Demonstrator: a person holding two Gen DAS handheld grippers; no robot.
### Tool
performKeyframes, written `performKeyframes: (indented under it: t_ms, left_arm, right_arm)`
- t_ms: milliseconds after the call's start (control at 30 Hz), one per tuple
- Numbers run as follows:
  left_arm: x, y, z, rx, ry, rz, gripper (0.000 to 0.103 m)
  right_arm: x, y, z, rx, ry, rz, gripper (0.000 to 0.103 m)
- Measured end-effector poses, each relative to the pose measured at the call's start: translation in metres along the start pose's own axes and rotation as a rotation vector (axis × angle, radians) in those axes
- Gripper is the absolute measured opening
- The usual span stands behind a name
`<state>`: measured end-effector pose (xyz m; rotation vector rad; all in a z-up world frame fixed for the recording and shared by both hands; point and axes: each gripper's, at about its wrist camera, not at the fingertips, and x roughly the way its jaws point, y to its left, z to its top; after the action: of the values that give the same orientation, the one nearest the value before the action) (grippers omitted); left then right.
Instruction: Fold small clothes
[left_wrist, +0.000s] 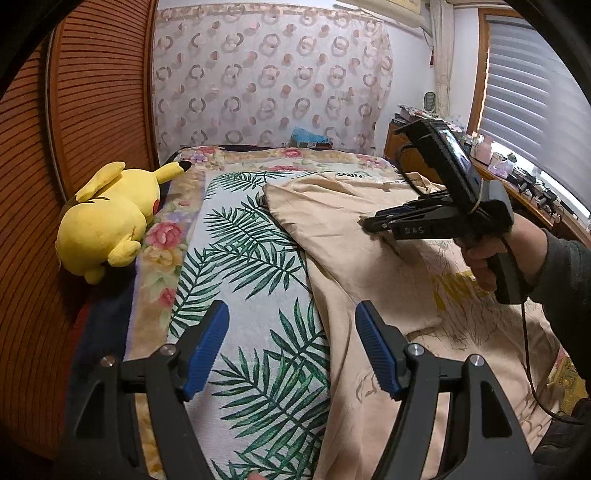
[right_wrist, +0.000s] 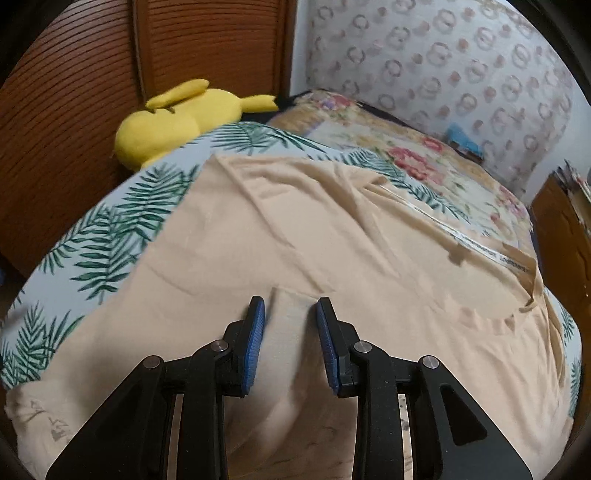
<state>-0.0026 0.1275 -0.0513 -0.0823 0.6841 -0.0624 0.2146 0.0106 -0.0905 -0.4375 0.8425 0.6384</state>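
A beige T-shirt (left_wrist: 362, 266) lies spread on the bed, its left part folded over the body, a printed side showing at the right. It fills the right wrist view (right_wrist: 295, 236). My left gripper (left_wrist: 291, 317) is open and empty, above the shirt's left edge and the leaf-print cover. My right gripper (right_wrist: 290, 314) is open, its blue pads (right_wrist: 255, 343) just above the shirt's middle with nothing between them. In the left wrist view the right gripper (left_wrist: 369, 223) hovers over the shirt, held by a hand.
A leaf-print cover (left_wrist: 251, 258) lies over a floral bedspread (left_wrist: 162, 251). A yellow plush toy (left_wrist: 107, 218) lies at the bed's left edge against a wooden slatted door (left_wrist: 92, 92). A cluttered wooden sideboard (left_wrist: 517, 177) stands at the right under the window blinds.
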Motion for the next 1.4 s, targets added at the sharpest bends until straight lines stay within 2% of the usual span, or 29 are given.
performKeyframes:
  t_ms: [33,100,333,367,433,500,600,700,900,1200,1400]
  left_arm:
    - [0.0,0.0,0.0,-0.002,0.001,-0.001,0.071]
    - [0.001,-0.001,-0.001,-0.003,0.001,-0.003,0.071]
    - [0.001,-0.005,-0.001,0.004,0.002,-0.009,0.071]
    - [0.001,-0.005,-0.001,0.004,0.002,-0.01,0.071]
    - [0.003,-0.008,0.002,0.006,0.003,-0.01,0.071]
    - [0.004,-0.01,0.003,0.01,0.005,-0.013,0.071]
    - [0.007,-0.017,0.007,0.023,0.008,-0.017,0.071]
    - [0.011,-0.022,0.01,0.036,0.014,-0.023,0.071]
    - [0.021,-0.034,0.016,0.057,0.024,-0.043,0.071]
    - [0.047,-0.065,0.025,0.102,0.062,-0.092,0.071]
    - [0.063,-0.088,0.032,0.146,0.099,-0.118,0.071]
  right_arm:
    - [-0.001,-0.002,-0.001,-0.007,0.002,0.011,0.018]
    - [-0.004,-0.006,-0.004,-0.022,0.001,0.027,0.009]
    - [-0.031,-0.035,-0.011,0.062,-0.042,-0.007,0.005]
    - [-0.034,-0.041,-0.014,0.084,-0.036,-0.011,0.006]
    - [-0.04,-0.046,-0.018,0.102,-0.041,0.0,0.017]
    - [-0.047,-0.05,-0.023,0.099,-0.045,-0.013,0.022]
    - [-0.056,-0.058,-0.031,0.109,-0.05,0.001,0.038]
    - [-0.066,-0.068,-0.041,0.125,-0.058,0.0,0.044]
    - [-0.081,-0.09,-0.07,0.152,-0.048,-0.034,0.045]
    - [-0.099,-0.122,-0.124,0.164,-0.009,-0.137,0.045]
    - [-0.097,-0.131,-0.145,0.174,0.011,-0.137,0.047]
